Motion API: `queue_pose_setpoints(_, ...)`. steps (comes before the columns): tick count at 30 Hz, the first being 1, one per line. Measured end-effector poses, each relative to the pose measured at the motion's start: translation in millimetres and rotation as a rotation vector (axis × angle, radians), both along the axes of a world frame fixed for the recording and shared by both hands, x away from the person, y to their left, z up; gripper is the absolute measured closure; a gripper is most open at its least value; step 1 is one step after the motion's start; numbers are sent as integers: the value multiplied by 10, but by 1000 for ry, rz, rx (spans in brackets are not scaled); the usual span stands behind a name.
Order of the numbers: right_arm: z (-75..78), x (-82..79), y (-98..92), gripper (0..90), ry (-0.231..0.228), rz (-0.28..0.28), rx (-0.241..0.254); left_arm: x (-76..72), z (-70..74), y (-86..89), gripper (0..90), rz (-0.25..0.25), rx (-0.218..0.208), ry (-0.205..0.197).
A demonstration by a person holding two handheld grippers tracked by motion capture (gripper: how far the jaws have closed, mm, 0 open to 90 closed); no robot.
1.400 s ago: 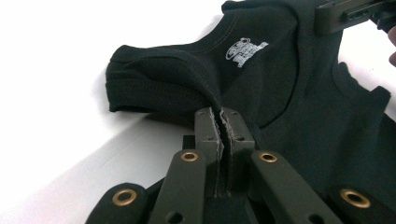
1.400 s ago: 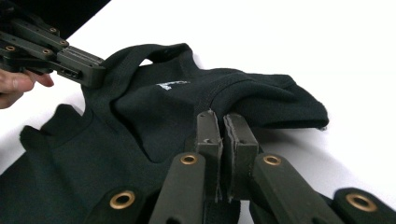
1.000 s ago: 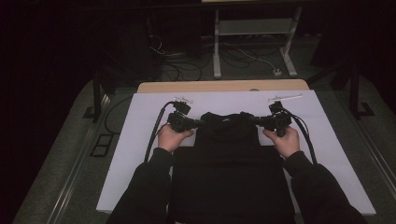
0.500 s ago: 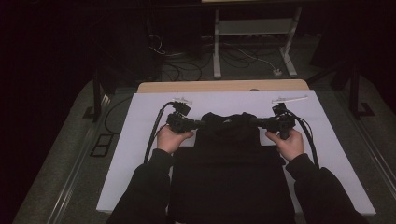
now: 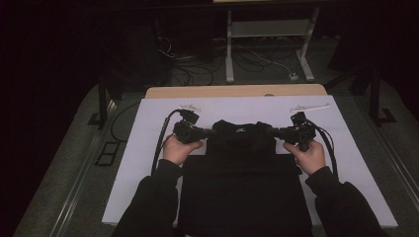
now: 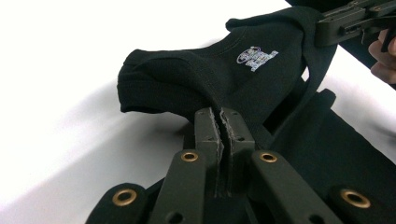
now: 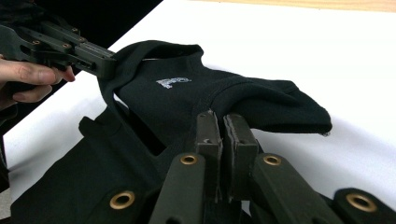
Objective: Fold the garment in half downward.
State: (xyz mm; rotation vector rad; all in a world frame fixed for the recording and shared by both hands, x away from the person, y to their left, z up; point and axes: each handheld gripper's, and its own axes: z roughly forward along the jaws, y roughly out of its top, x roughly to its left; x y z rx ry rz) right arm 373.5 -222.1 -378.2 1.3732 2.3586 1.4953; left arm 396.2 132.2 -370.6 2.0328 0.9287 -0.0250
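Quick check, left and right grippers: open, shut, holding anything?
Left gripper: shut, pinching the black garment at one shoulder.
Right gripper: shut, pinching the same garment at the other shoulder.

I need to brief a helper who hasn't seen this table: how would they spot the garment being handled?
Start at the white sheet covering the table. At its middle lies a black sweatshirt, its far edge pinched by the left gripper and the right gripper. It bears a small light logo near the collar.
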Motion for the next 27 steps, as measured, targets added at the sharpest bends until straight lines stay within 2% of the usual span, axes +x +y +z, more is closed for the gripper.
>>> queue_pose_setpoints(16, 50, -203, -27, 845, -7, 23, -6, -162, 12, 26, 852, -6, -7, 7)
queue_pose_setpoints(24, 37, -289, 0, 844, 6, 38, -19, -291, -43, 24, 852, -23, 20, 21)
queue_pose_setpoints(27, 42, -322, 7, 844, -2, 46, -23, -335, -50, 28, 852, -26, 22, 25)
